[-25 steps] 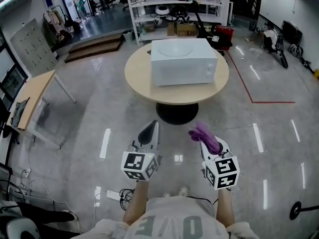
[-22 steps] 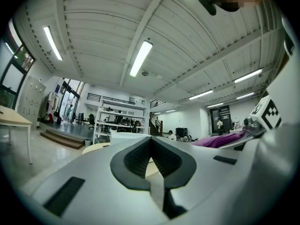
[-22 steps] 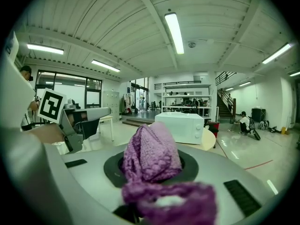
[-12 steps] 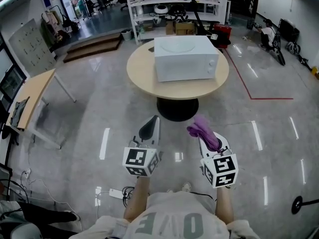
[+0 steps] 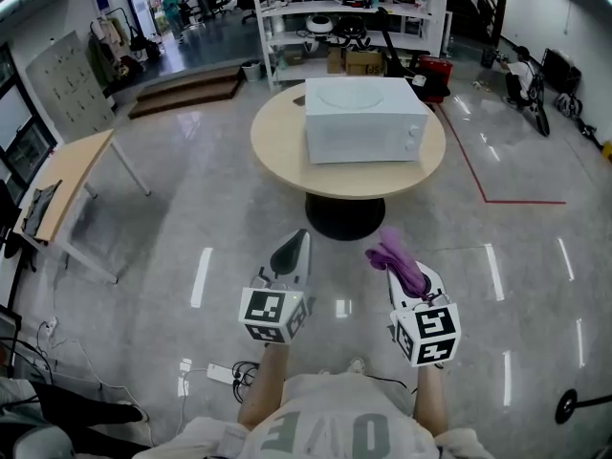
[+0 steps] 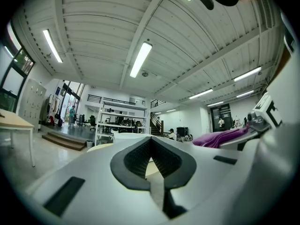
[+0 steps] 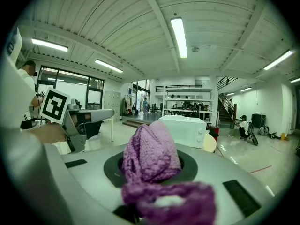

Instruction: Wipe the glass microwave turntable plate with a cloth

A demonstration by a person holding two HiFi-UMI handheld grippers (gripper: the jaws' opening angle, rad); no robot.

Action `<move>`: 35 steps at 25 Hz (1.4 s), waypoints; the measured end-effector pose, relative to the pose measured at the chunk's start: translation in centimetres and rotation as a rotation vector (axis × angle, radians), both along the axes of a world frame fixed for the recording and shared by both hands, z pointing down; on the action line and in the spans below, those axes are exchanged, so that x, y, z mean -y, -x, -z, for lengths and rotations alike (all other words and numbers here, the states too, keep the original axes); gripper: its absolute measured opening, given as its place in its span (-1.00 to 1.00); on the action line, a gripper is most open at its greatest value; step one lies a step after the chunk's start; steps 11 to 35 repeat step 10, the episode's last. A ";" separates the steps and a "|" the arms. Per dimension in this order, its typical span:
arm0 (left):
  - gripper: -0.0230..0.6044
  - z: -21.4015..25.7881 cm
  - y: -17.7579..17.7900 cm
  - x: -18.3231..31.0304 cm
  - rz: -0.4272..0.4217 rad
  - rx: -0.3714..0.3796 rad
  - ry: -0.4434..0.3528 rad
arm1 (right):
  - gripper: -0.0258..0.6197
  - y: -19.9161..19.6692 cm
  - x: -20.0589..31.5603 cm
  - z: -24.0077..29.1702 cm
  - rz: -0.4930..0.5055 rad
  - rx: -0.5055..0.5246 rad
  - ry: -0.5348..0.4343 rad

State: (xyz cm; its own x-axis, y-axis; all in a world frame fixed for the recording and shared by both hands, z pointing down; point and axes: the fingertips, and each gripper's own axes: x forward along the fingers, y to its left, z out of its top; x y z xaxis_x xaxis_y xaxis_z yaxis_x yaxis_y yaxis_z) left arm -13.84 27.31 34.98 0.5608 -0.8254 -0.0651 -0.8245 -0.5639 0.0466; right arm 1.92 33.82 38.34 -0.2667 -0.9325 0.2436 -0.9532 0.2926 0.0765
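Note:
A white microwave [image 5: 363, 120] stands on a round beige table [image 5: 282, 151] a few steps ahead of me. A faint round outline [image 5: 349, 92] lies on its top; I cannot tell whether that is the glass plate. My right gripper [image 5: 392, 254] is shut on a purple cloth [image 5: 398, 262], which bulges out of the jaws in the right gripper view [image 7: 151, 154]. My left gripper [image 5: 290, 249] is shut with nothing in it, its jaws meeting in the left gripper view [image 6: 151, 149]. Both grippers hang side by side over the glossy floor, well short of the table.
A wooden desk [image 5: 65, 182] stands to the left. White shelving [image 5: 344, 8] fills the back behind the table. Red tape [image 5: 497, 199] marks the floor to the right. A power strip with cables [image 5: 215, 375] lies near my feet. A person [image 5: 524, 65] crouches at the far right.
The table and microwave have shifted slightly right and look a little nearer in the head view. Both grippers keep the same pose, with the cloth still held in the right one.

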 end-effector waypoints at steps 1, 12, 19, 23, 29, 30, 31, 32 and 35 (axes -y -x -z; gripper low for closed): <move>-0.93 0.0 0.0 0.0 0.000 0.001 0.001 | -0.77 0.0 0.1 0.0 0.001 0.000 0.000; -0.93 -0.8 0.3 0.1 0.006 0.007 0.000 | -0.77 0.6 0.3 -0.4 0.019 -0.002 -0.014; -0.93 -0.8 0.3 0.1 0.006 0.007 0.000 | -0.77 0.6 0.3 -0.4 0.019 -0.002 -0.014; -0.93 -0.8 0.3 0.1 0.006 0.007 0.000 | -0.77 0.6 0.3 -0.4 0.019 -0.002 -0.014; -0.93 -0.8 0.3 0.1 0.006 0.007 0.000 | -0.77 0.6 0.3 -0.4 0.019 -0.002 -0.014; -0.93 -0.8 0.3 0.1 0.006 0.007 0.000 | -0.77 0.6 0.3 -0.4 0.019 -0.002 -0.014; -0.93 -0.8 0.3 0.1 0.006 0.007 0.000 | -0.77 0.6 0.3 -0.4 0.019 -0.002 -0.014; -0.93 -0.8 0.3 0.1 0.006 0.007 0.000 | -0.77 0.6 0.3 -0.4 0.019 -0.002 -0.014; -0.93 -0.8 0.3 0.1 0.006 0.007 0.000 | -0.77 0.6 0.3 -0.4 0.019 -0.002 -0.014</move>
